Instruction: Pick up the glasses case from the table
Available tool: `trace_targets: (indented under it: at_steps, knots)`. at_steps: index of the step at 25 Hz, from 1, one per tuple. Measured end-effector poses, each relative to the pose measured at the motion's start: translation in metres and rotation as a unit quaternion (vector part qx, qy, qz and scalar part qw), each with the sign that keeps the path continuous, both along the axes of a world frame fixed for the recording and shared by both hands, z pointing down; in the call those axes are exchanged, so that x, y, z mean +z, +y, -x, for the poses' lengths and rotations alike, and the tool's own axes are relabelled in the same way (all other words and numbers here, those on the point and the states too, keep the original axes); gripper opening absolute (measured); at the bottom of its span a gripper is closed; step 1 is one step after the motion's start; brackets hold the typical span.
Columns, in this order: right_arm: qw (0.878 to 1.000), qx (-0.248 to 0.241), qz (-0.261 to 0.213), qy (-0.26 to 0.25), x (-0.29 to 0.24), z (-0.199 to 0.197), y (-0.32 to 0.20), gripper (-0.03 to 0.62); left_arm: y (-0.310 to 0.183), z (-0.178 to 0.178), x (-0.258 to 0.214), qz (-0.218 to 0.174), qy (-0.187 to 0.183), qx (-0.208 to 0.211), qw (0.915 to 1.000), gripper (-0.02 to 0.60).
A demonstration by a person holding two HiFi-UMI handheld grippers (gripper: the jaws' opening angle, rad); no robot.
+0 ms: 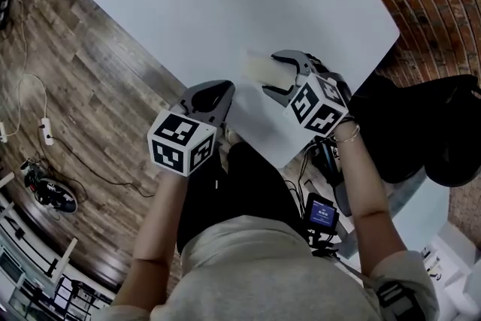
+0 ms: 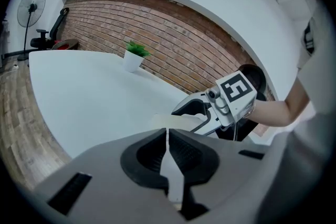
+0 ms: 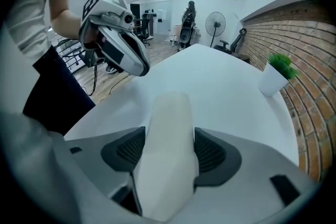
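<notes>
right gripper (image 3: 169, 134) closed on the glasses case (image 3: 168, 113); left gripper (image 2: 167, 132) closed and empty

right gripper view: the grey jaws stand wide, one on each long side of the pale, oblong glasses case. the case fills the gap from pad to pad, its sides against both ribbed pads, and its far end lies on the white table (image 3: 220, 81). a potted plant (image 3: 275, 73) stands by the brick wall (image 3: 310, 55) at right. a standing fan (image 3: 215, 22) is well beyond the table's far end.

left gripper view: the jaws are together, their tips meeting in a thin seam with nothing between them. past them the right gripper (image 2: 197, 113) sits over the case (image 2: 163, 121) on the table (image 2: 79, 97). the plant (image 2: 135, 55) is well apart from both, near the wall (image 2: 184, 44).

head view: the case (image 1: 258, 67) lies on the table (image 1: 225, 4) near its front edge, its near end between the right gripper's (image 1: 272, 72) jaws. the left gripper (image 1: 213, 90) is beside it, at the table's edge and clear of the case. each gripper carries a marker cube, left (image 1: 183, 143) and right (image 1: 319, 105). wooden floor (image 1: 90, 86) shows at left.
</notes>
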State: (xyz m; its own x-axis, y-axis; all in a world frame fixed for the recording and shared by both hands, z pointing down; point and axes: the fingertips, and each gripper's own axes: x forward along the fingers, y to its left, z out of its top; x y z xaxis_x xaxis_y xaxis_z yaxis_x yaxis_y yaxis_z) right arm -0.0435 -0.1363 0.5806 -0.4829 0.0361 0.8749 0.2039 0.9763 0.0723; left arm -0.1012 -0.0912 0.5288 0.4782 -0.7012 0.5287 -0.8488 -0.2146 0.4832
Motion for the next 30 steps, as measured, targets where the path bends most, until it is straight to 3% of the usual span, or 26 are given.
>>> trace_targets:
  at_steps: [4,7,10,14,17,23,30]
  knots:
    - [1.0,0.012,-0.001,-0.012,-0.004,0.0,0.001,0.285,-0.003,-0.006,-0.001,0.006,0.039,0.002,0.9992,0.011]
    - [0.999,0.029,0.007,-0.032,-0.007,0.001,0.001,0.281,-0.006,-0.01,0.001,0.009,0.043,0.007,0.999,0.015]
    - [0.998,0.038,0.009,-0.051,-0.013,0.003,0.003,0.279,-0.009,-0.013,0.003,0.014,0.047,0.014,0.9987,0.127]
    - [0.996,0.037,0.007,-0.079,-0.021,0.002,0.004,0.279,-0.015,-0.017,0.005,0.025,0.072,0.005,0.9971,0.201]
    - [0.994,0.032,0.012,-0.103,-0.032,0.007,0.01,0.279,-0.02,-0.019,0.002,0.034,0.111,-0.006,0.9933,0.246]
    - [0.992,0.005,-0.009,-0.126,-0.046,0.014,0.023,0.278,-0.028,-0.025,-0.005,0.034,0.192,-0.016,0.9807,0.253]
    - [0.989,-0.019,-0.008,-0.147,-0.056,0.025,0.035,0.278,-0.03,-0.041,-0.004,0.059,0.22,0.021,0.9735,0.252]
